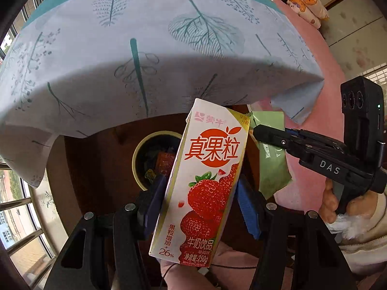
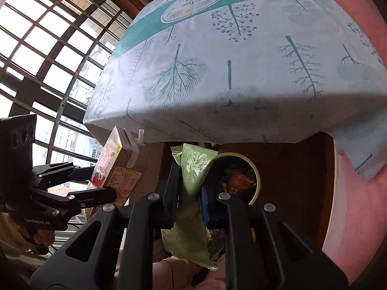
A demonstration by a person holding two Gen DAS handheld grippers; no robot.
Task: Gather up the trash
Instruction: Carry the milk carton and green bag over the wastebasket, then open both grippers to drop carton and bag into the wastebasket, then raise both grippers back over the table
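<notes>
Round yellow-rimmed trash bin (image 1: 154,162) w/ orange wrapper (image 2: 239,181) inside sits below; left tool (image 1: 198,200) grips white strawberry milk carton (image 1: 205,183), right tool (image 2: 191,193) clamps green snack wrapper (image 2: 193,166).

The strawberry milk carton (image 1: 205,183) is coated paperboard with a smooth, slightly glossy print and a gold-toned edge; a white plastic straw (image 2: 141,135) stands at its top. The green snack wrapper (image 2: 193,169) is thin, crinkled film with a soft sheen and serrated ends. Both tools, left tool (image 1: 198,203) and right tool (image 2: 191,193), are matt black plastic with bright metal pins and ribbed blue pads (image 1: 246,207). The leaf-print tablecloth (image 1: 145,60) over the worktop looks smooth and matt. The floor (image 1: 96,169) is dark polished wood. The bin (image 1: 154,159) has a smooth yellowish rim.
</notes>
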